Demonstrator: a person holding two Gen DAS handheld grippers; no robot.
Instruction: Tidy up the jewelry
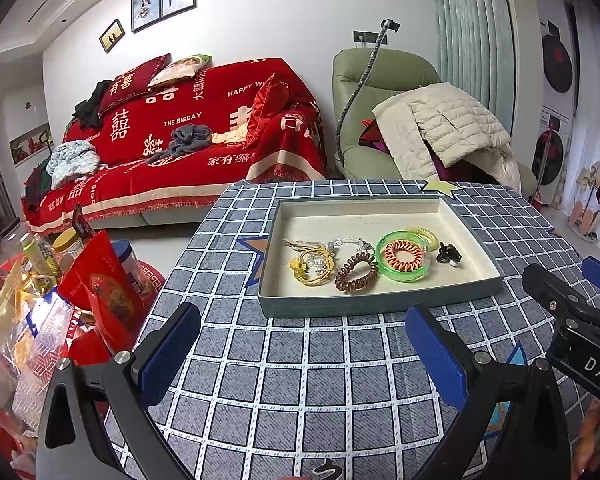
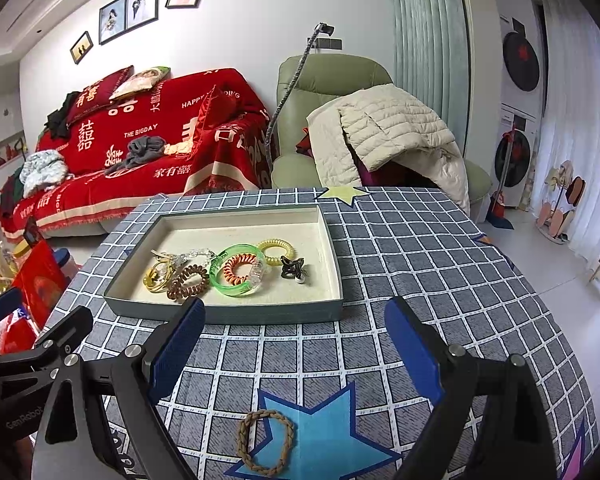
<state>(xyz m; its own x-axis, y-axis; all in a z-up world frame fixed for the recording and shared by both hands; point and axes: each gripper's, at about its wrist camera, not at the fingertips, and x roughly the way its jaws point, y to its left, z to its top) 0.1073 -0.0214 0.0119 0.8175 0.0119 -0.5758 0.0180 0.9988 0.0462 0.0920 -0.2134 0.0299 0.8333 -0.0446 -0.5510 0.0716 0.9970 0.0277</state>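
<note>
Braided tan cord bracelet (image 2: pixel 265 441) lies on checked worktop (image 2: pixel 420 264), between released right tongs (image 2: pixel 296 350). Left tongs (image 1: pixel 304 354) released, empty. Shallow grey tray (image 2: pixel 228 314) beyond holds remaining jewelry.

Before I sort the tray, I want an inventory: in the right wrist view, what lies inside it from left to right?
Yellow hair tie → brown coil tie → green bangle → black clip, all in the tray.
</note>
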